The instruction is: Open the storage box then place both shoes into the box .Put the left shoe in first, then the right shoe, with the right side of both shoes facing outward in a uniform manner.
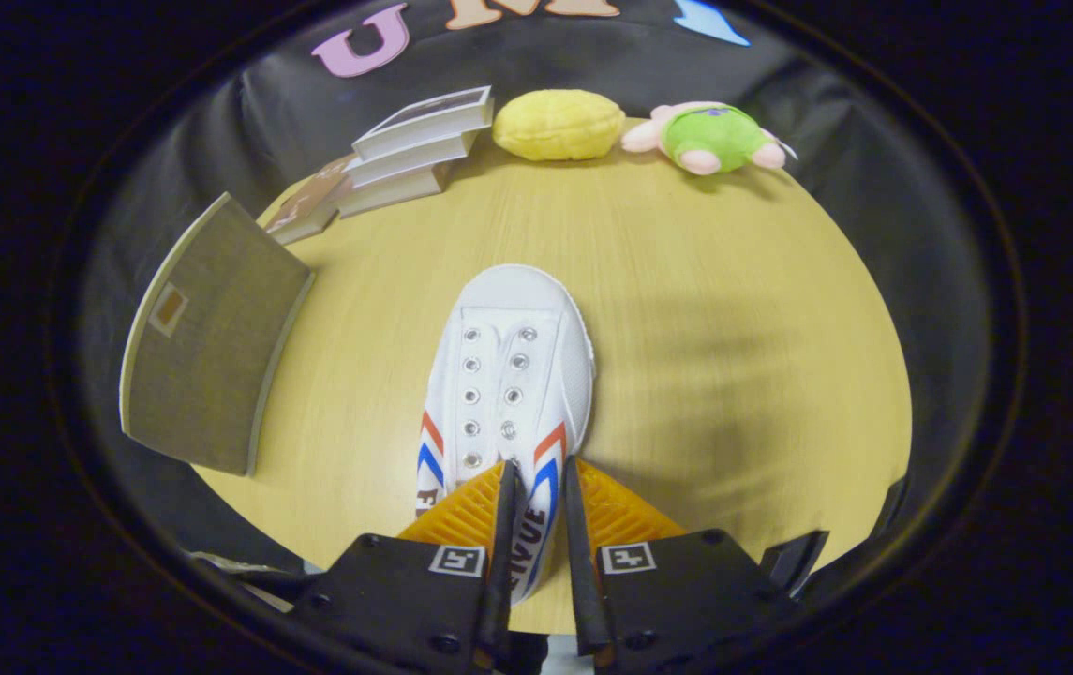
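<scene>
My jaws (536,483) stand narrow, clamped on the right side wall of a white canvas sneaker with red and blue chevron stripes (508,375): one finger sits inside the shoe's opening, the other outside, and the wall is pinched between them. The sneaker lies toe away from me on the pale wooden tabletop (733,309), sole down as far as I can tell. Off to my left, at the tabletop's edge, stands the grey fabric storage box (208,337), its flat lid face tilted toward me. Beyond it, a stack of white books (405,155). Farther back, a yellow plush cushion (558,124) and a green and pink plush toy (709,138) side by side.
</scene>
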